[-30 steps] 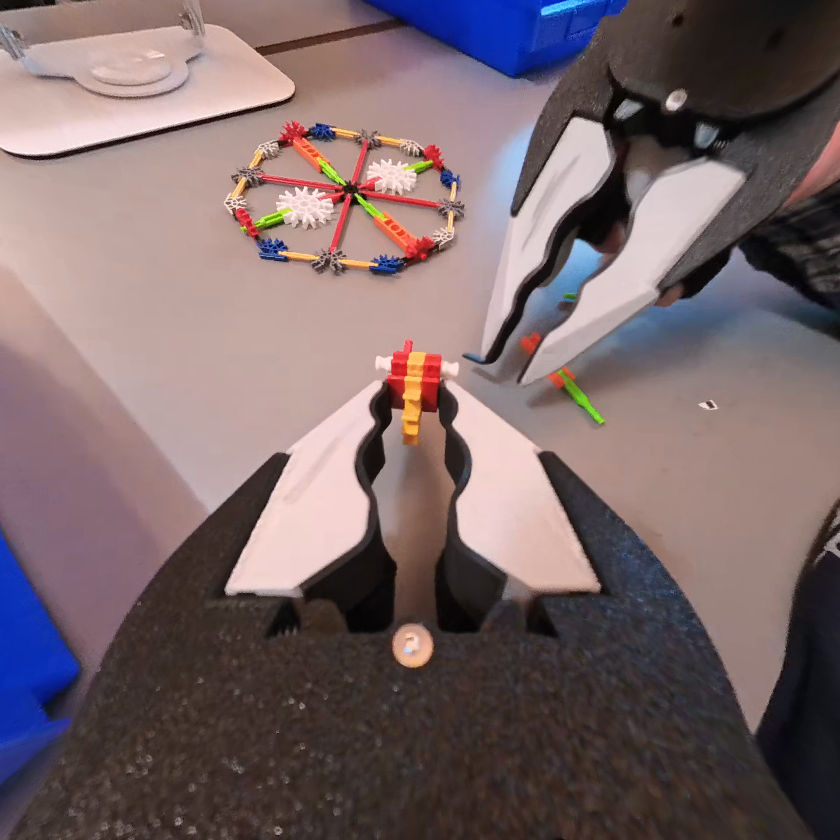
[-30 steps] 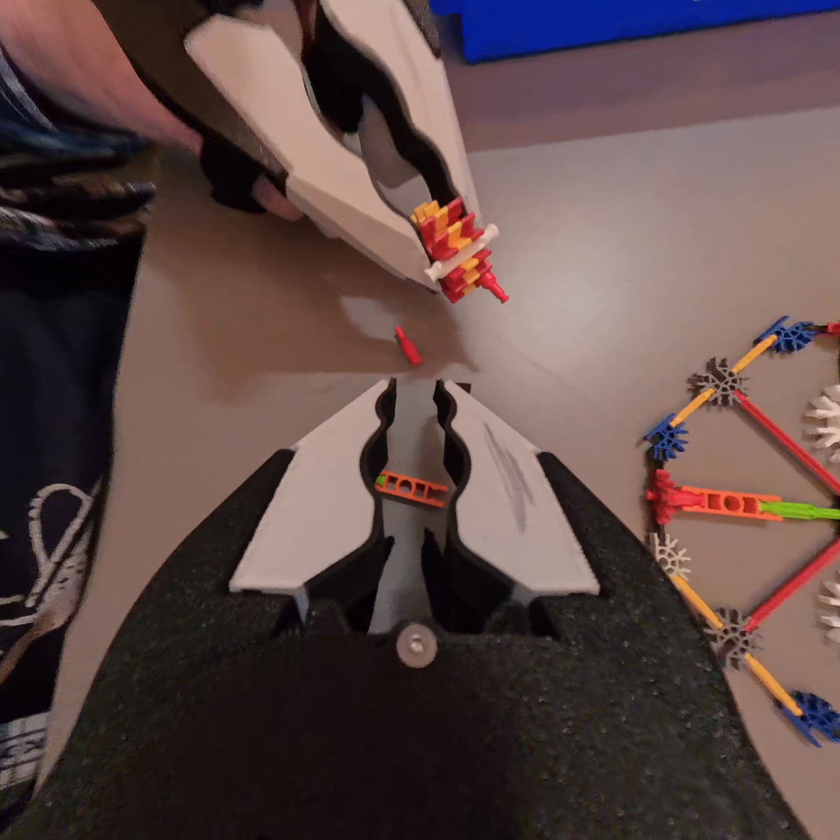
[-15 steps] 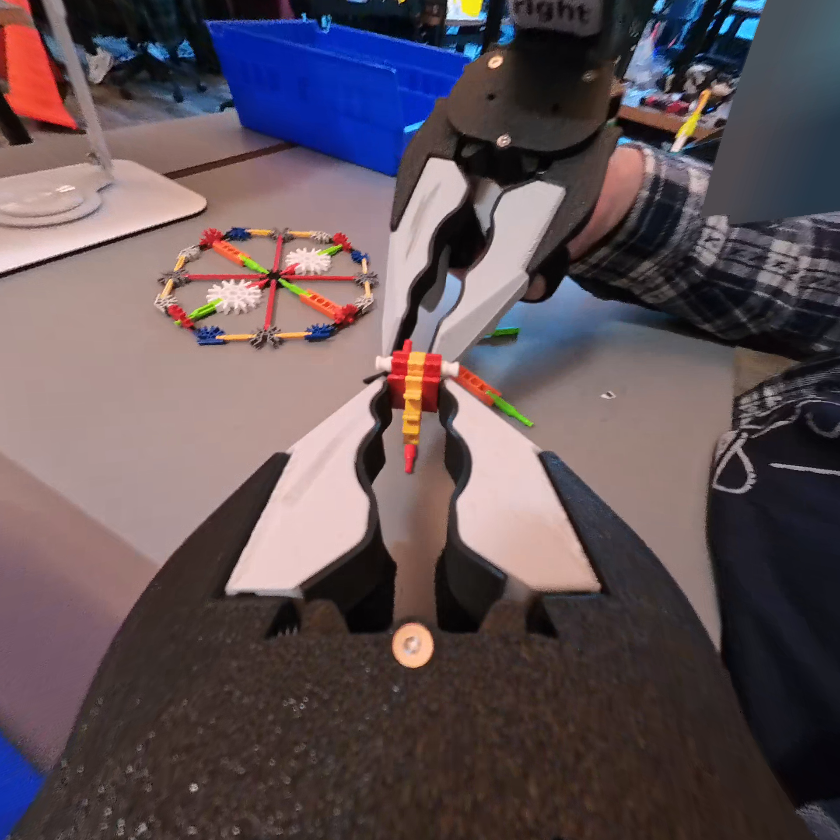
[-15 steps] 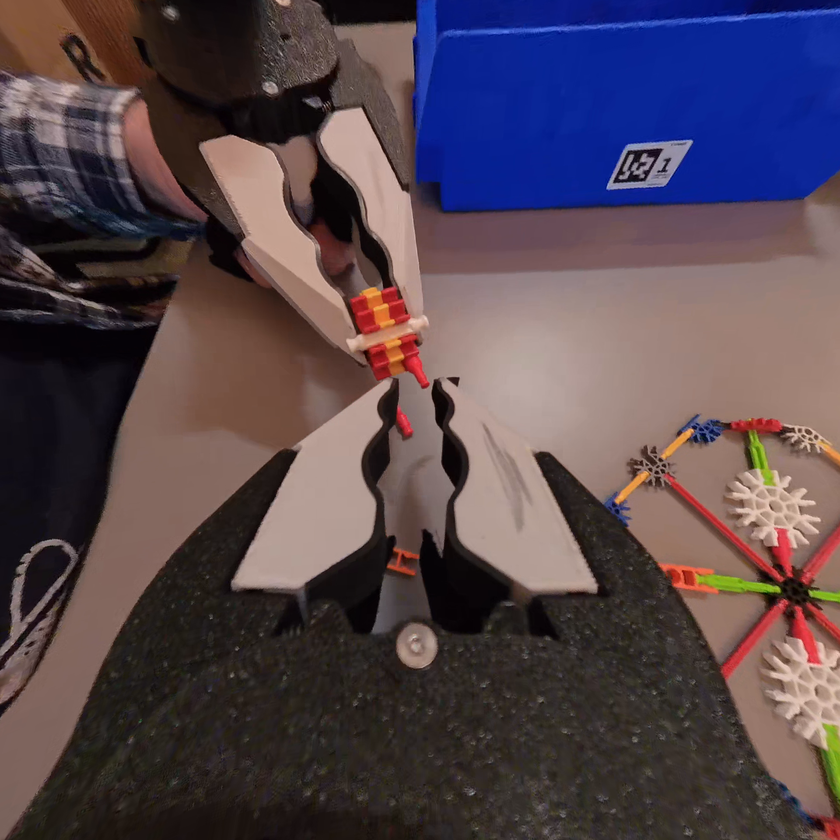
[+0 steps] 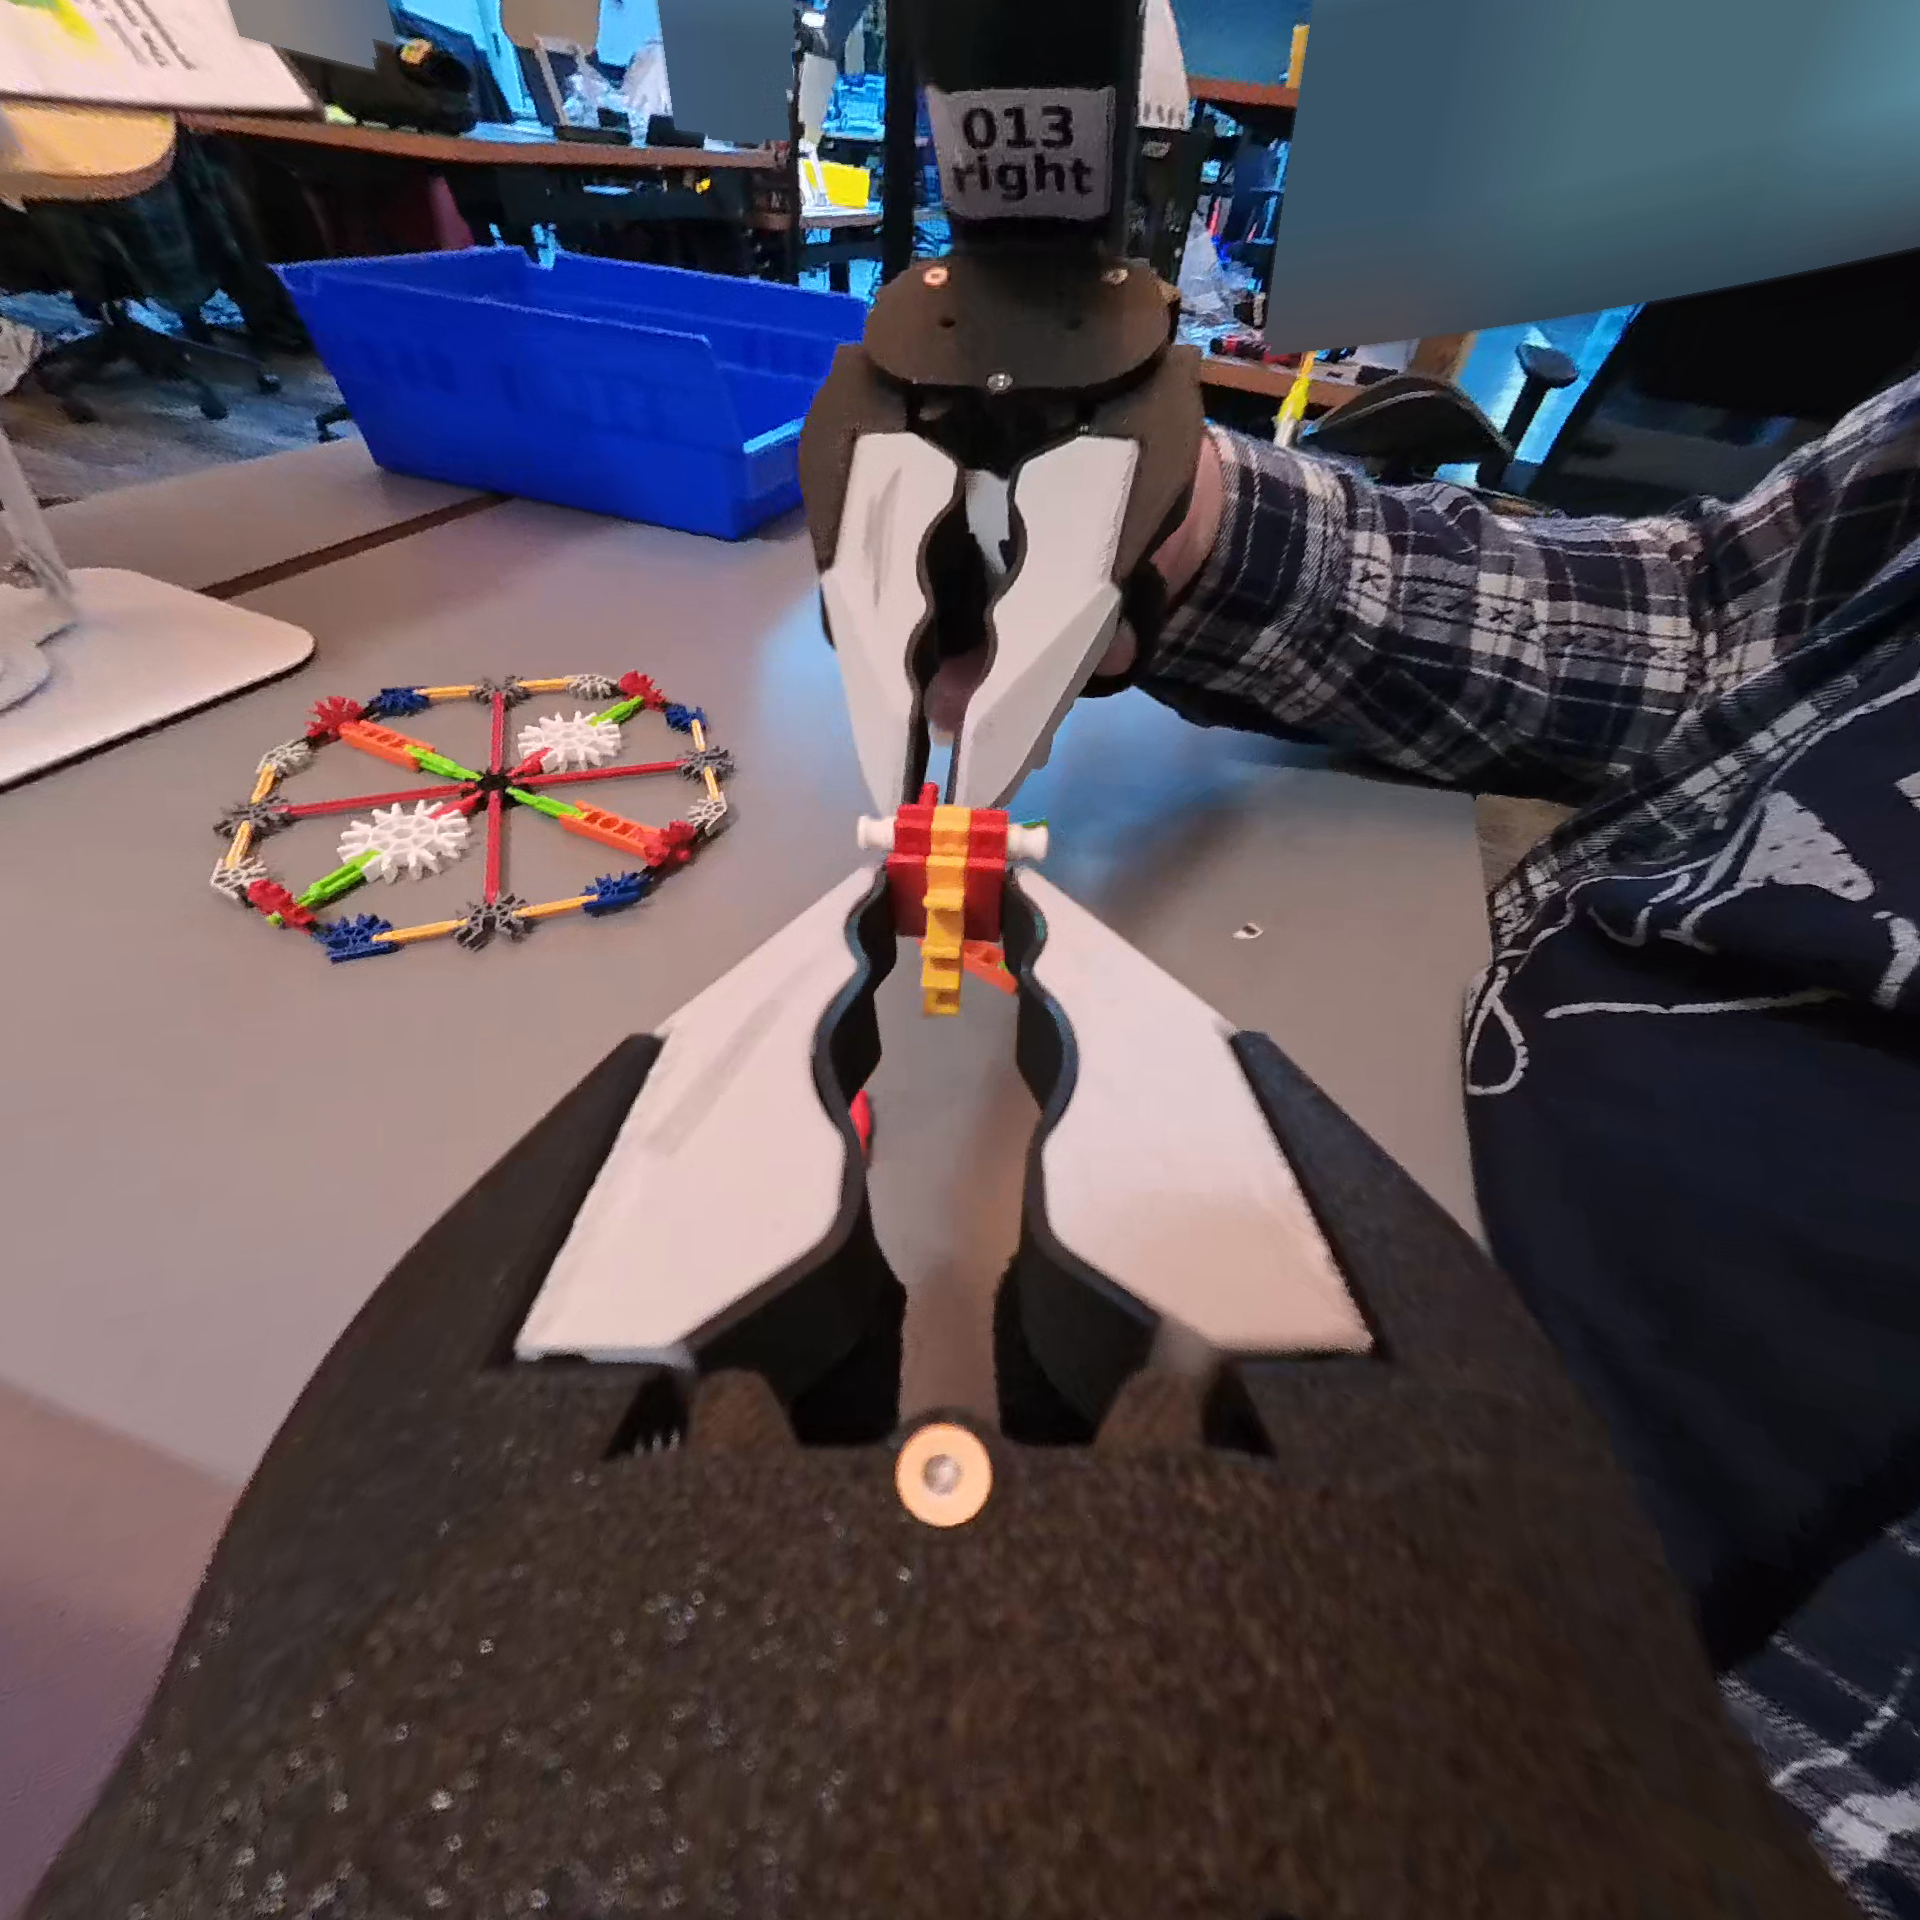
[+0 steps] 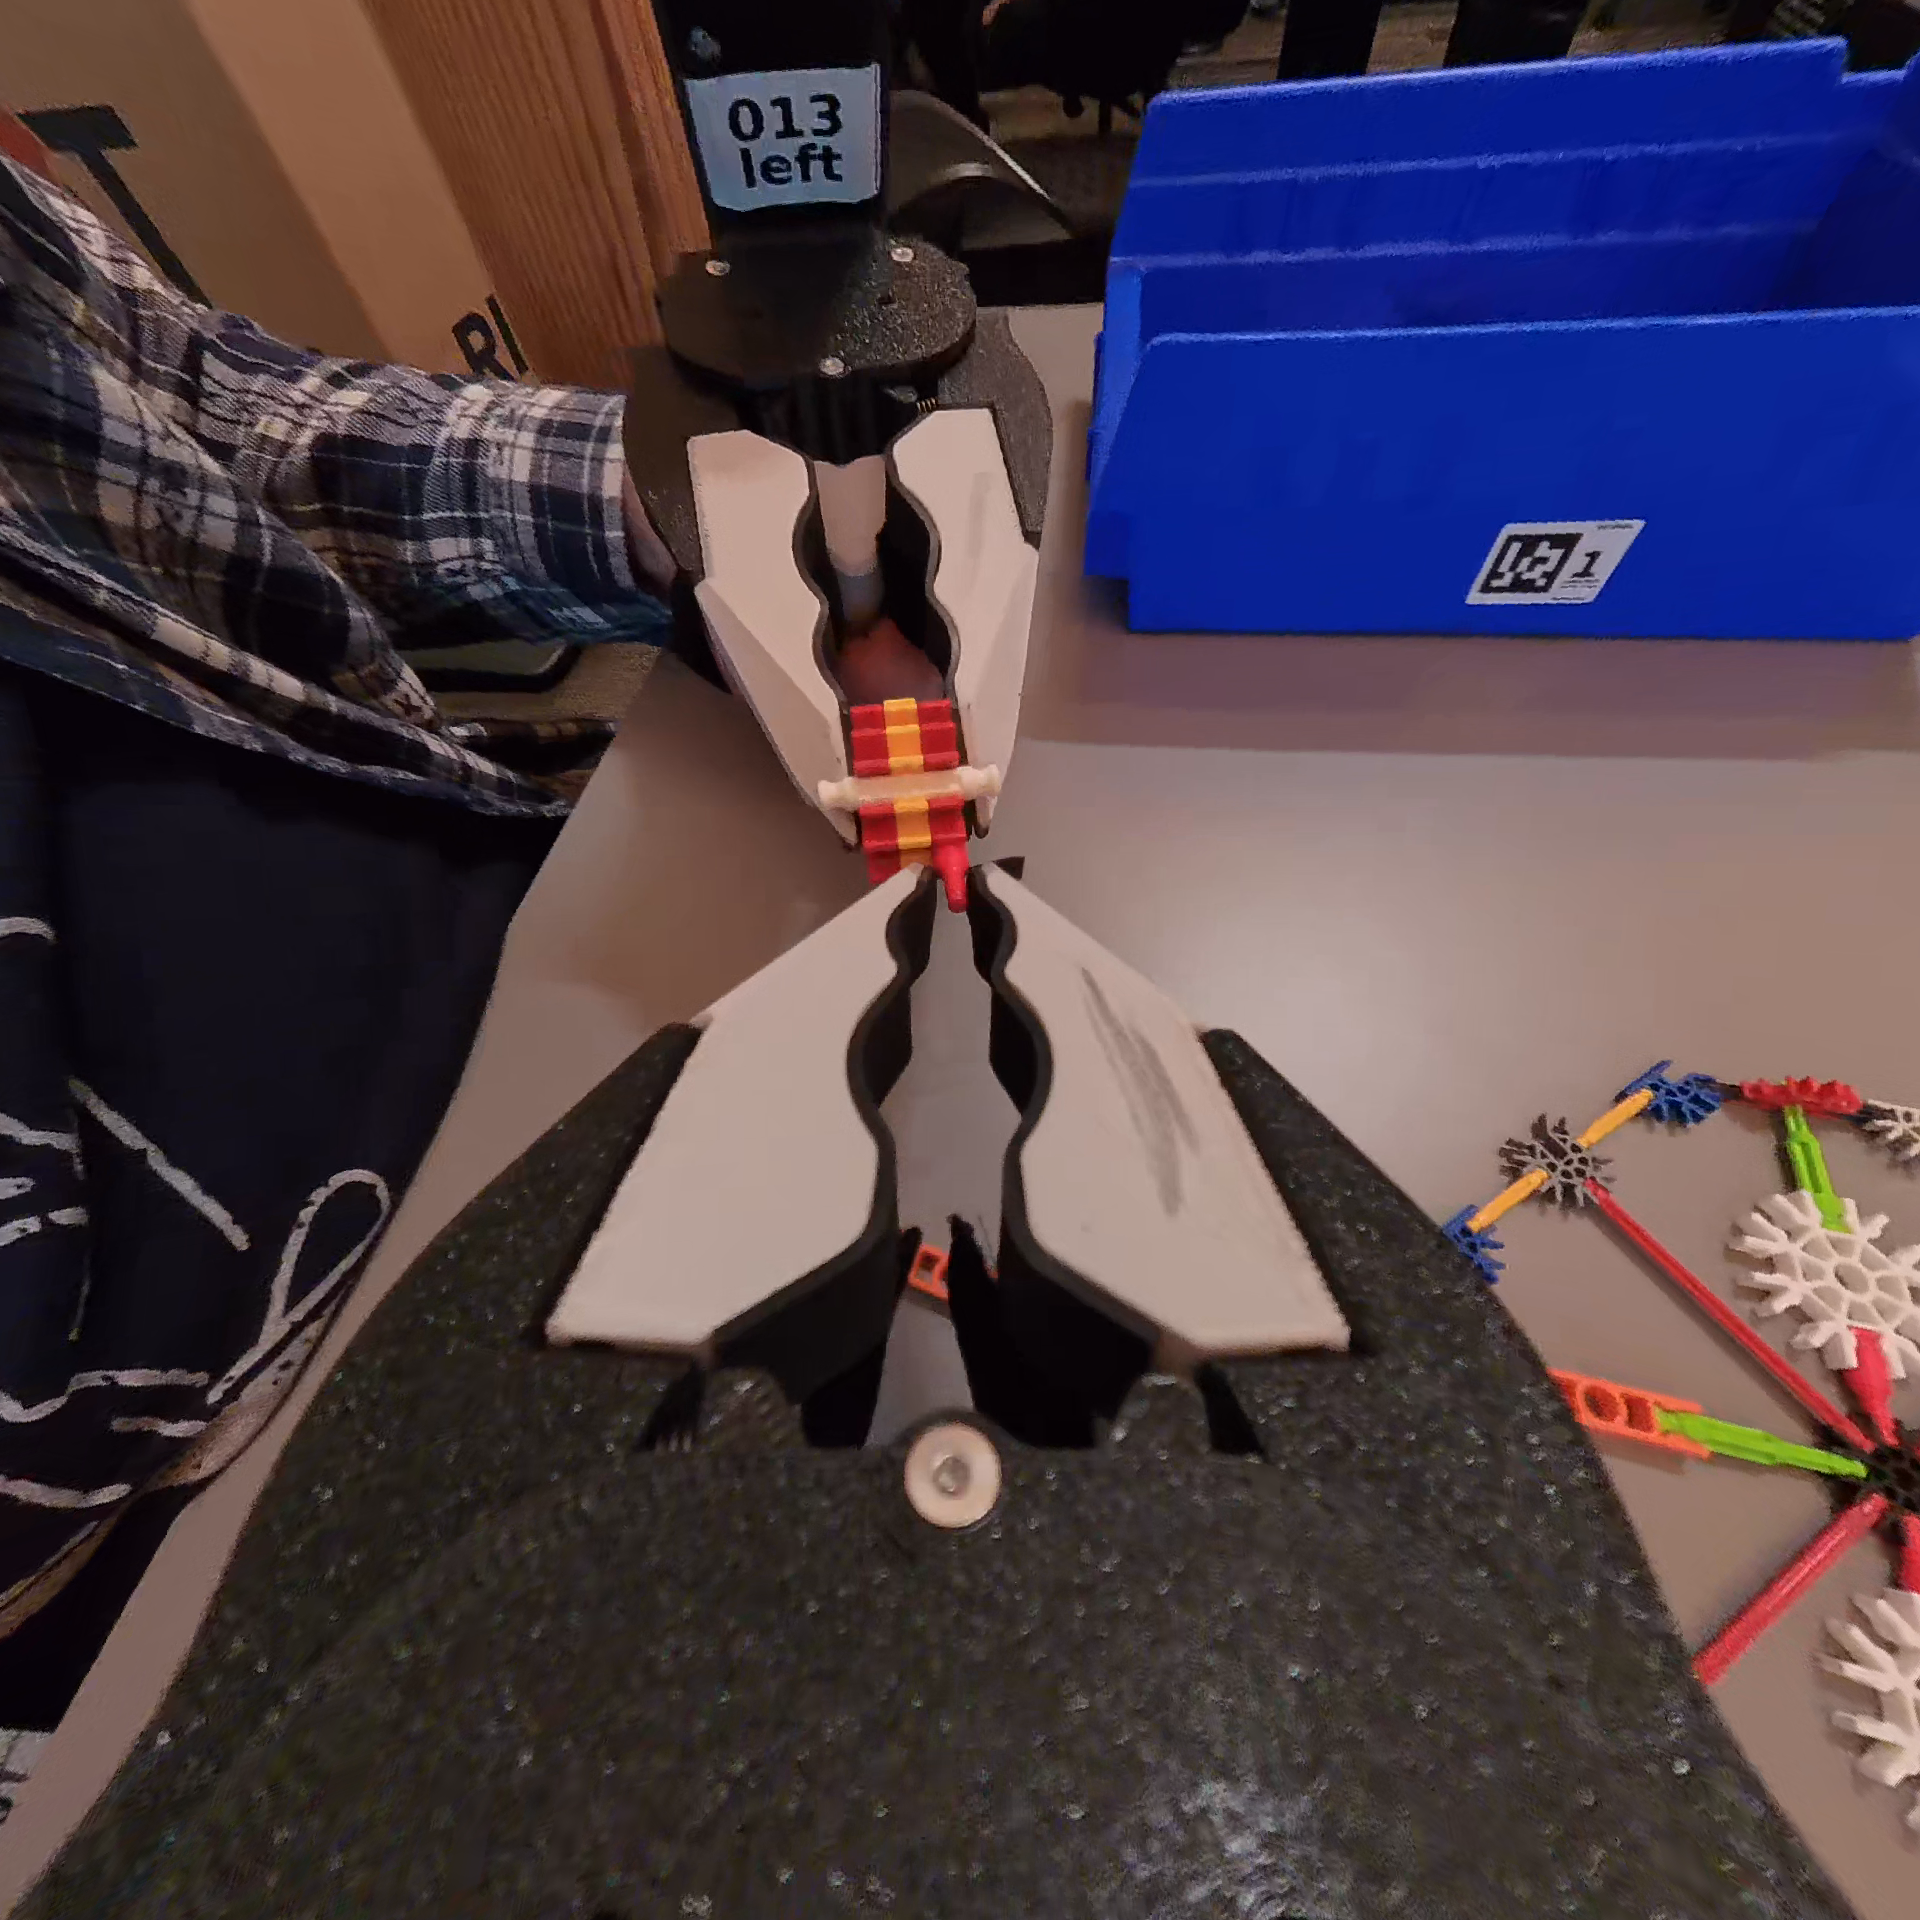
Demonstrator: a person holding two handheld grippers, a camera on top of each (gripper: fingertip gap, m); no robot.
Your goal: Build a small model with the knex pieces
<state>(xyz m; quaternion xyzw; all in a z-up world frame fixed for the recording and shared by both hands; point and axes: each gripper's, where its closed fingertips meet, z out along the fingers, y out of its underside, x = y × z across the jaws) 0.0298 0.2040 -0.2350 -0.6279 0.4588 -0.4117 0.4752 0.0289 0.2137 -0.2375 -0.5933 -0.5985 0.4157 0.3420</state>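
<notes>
Red and yellow stacked connector block (image 5: 948, 883), white rod (image 5: 871, 832) through its width, clamped between the tips of the left gripper (image 5: 948, 883); jaws closed on the block. Held above the grey table (image 5: 312, 1091), at 12 o'clock from the left wrist camera. Same block (image 6: 906, 795) at 12 o'clock in the right wrist view, with a small red peg (image 6: 951, 871) sticking out of its near end.

Right gripper (image 6: 948, 902) pointed tip to tip at the left one; jaws nearly closed, narrow gap left, tips on either side of the red peg. Firm grip on the peg: cannot tell. From the left wrist view, right gripper (image 5: 940, 795) comes down from 12 o'clock, tips just at the top of the block.

Flat spoked wheel (image 5: 478, 810) of coloured rods and white snowflake connectors on the table at 10 o'clock in the left view; at 4 o'clock in the right view (image 6: 1787, 1382).

Blue plastic bin (image 5: 561, 395) at 11 o'clock beyond the wheel; at 1 o'clock in the right view (image 6: 1455, 436), white tag on its front wall.

Loose orange piece (image 6: 928, 1270) on the table below the right gripper. Plaid sleeve (image 5: 1455, 623) behind the right gripper at 2 o'clock.
</notes>
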